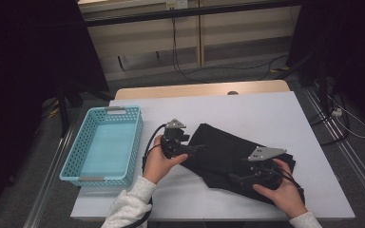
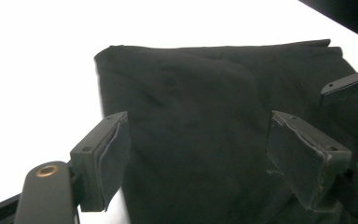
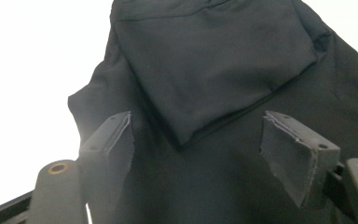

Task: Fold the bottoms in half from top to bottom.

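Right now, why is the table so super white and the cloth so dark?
In both gripper views the table is washed out by glare, while the black cloth shows only faint folds. In the high view the light is softer, and the room's edges sit in deep shadow.

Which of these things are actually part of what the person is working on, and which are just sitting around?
In use:
black cloth
left gripper, open
right gripper, open

Lying about:
turquoise basket, empty
cables on the floor
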